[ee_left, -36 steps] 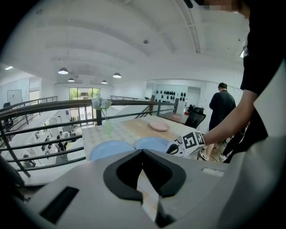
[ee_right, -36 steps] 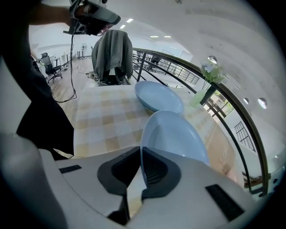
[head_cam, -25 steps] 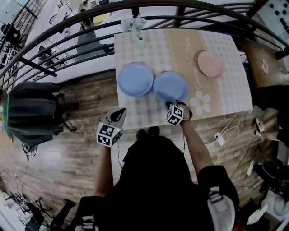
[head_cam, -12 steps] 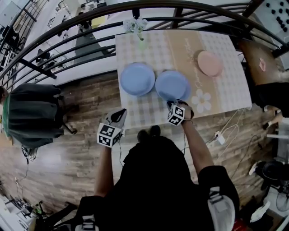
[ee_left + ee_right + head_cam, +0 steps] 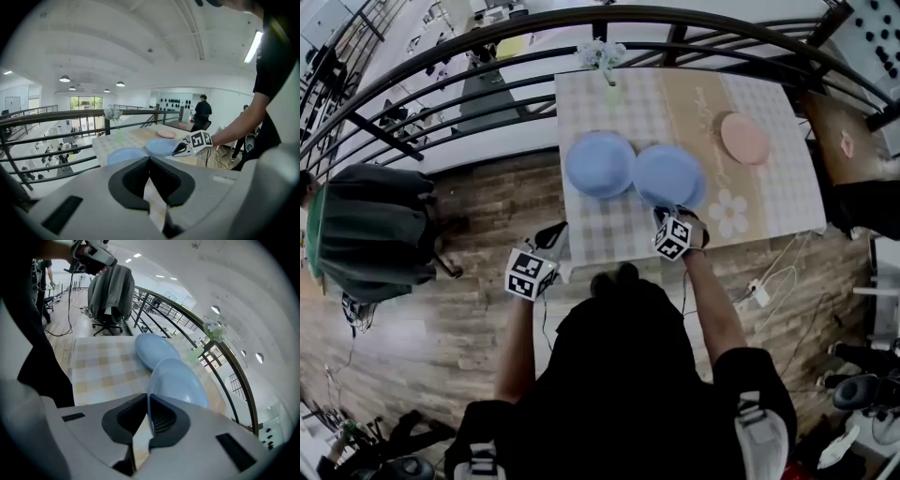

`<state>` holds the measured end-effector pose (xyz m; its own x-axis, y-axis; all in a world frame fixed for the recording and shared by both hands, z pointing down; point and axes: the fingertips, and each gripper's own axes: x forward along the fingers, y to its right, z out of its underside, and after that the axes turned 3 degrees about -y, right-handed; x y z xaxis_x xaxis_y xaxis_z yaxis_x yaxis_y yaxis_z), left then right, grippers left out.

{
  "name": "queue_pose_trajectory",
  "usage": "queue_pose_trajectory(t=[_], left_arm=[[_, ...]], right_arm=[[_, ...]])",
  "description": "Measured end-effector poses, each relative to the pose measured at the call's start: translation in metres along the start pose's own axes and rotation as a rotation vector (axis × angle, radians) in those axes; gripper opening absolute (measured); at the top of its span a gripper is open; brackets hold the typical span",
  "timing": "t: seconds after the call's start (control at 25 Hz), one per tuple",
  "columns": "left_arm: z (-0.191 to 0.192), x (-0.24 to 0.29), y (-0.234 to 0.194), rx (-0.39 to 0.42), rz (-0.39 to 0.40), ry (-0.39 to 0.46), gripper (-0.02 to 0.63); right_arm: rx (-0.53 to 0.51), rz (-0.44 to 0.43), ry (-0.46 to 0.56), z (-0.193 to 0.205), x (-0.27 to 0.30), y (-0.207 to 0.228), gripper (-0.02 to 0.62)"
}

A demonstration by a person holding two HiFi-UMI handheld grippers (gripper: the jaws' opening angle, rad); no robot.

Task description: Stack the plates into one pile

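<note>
Two blue plates and a pink plate (image 5: 743, 139) are on the checked table (image 5: 787, 202). My right gripper (image 5: 673, 217) is shut on the near rim of the right blue plate (image 5: 668, 176). In the right gripper view that held plate (image 5: 180, 380) is tilted up from my jaws (image 5: 149, 397), its far edge by the other blue plate (image 5: 154, 348). The left blue plate (image 5: 600, 164) lies flat on the cloth. My left gripper (image 5: 549, 246) hangs off the table's front left corner, shut and with nothing in it (image 5: 150, 159).
A small vase of flowers (image 5: 602, 58) stands at the table's far edge, against a black railing (image 5: 469, 66). A chair with a dark jacket (image 5: 370, 234) is on the wooden floor to the left. Cables (image 5: 769, 281) lie on the floor to the right.
The head view has shifted, so the table sits further right in the picture. The right gripper keeps its hold on the blue plate, which is slightly closer to the left plate.
</note>
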<state>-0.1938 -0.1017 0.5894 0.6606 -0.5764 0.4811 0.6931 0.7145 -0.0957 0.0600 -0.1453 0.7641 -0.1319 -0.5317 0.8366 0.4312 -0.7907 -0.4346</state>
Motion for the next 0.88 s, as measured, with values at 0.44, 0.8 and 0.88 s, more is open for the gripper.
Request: queue_pose_trajectory(t=[0.44, 0.8, 0.88], left_arm=[[0.020, -0.028, -0.032, -0.022, -0.032, 0.012, 0.001], [0.026, -0.039, -0.040, -0.048, -0.062, -0.030, 0.001], [0.026, -0.040, -0.043, -0.050, -0.081, -0.003, 0.002]], right_arm=[[-0.032, 0.008, 0.026, -0.047, 0.007, -0.009, 0.017], [-0.103, -0.008, 0.067, -0.083, 0.017, -0.009, 0.017], [-0.124, -0.011, 0.077, -0.088, 0.021, -0.010, 0.017]])
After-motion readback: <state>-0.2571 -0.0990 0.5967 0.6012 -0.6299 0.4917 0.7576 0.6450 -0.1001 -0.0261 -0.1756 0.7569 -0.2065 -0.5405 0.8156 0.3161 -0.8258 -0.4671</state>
